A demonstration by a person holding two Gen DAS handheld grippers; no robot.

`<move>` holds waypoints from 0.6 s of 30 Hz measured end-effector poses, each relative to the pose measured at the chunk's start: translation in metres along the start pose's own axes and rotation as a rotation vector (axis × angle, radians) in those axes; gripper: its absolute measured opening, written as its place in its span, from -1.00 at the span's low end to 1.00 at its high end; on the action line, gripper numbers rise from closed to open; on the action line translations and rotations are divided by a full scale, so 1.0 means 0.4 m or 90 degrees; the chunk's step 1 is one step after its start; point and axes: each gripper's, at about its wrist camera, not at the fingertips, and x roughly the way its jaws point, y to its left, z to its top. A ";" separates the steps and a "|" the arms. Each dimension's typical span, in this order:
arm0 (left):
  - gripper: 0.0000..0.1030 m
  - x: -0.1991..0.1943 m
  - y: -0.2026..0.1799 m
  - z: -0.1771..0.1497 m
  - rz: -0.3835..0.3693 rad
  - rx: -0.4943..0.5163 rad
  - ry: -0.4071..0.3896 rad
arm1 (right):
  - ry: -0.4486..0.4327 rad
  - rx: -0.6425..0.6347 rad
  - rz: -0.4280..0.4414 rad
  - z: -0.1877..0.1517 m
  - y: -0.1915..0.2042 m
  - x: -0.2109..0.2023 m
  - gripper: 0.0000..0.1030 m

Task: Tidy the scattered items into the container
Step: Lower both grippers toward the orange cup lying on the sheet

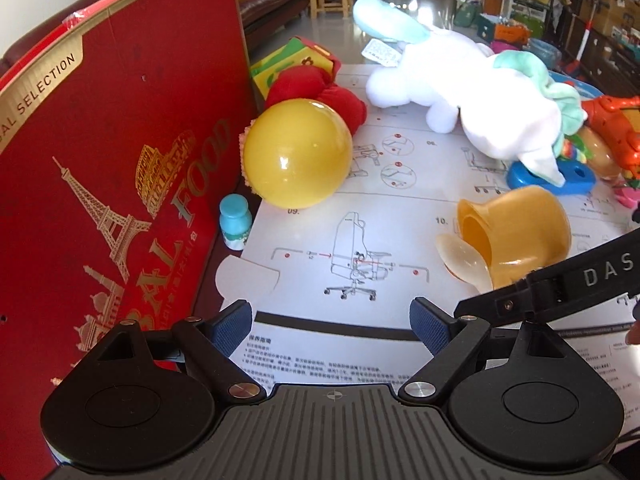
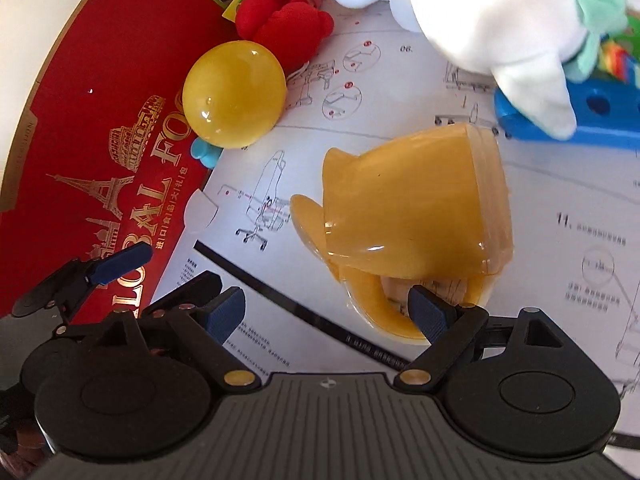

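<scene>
Tall red cardboard gift box (image 1: 112,184) upright at left. Translucent amber plastic cup (image 2: 412,216) tipped on the printed instruction sheet (image 1: 400,216). Right gripper (image 2: 324,316) spread wide, hovering at its rim, nothing pinched. Left gripper (image 1: 332,324) spread, empty. Step 1 likely: closing on that rim.

A large white printed sheet of chair-assembly instructions (image 1: 400,216) covers the surface. On it lie a glossy yellow ball (image 1: 298,152), a tipped amber plastic cup (image 2: 412,208), a white plush unicorn (image 1: 472,92) and a blue plastic toy (image 1: 560,176).
</scene>
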 end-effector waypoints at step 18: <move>0.81 -0.007 -0.150 -0.032 -0.058 0.079 0.012 | -0.091 0.054 -0.019 -0.080 -0.065 -0.165 0.75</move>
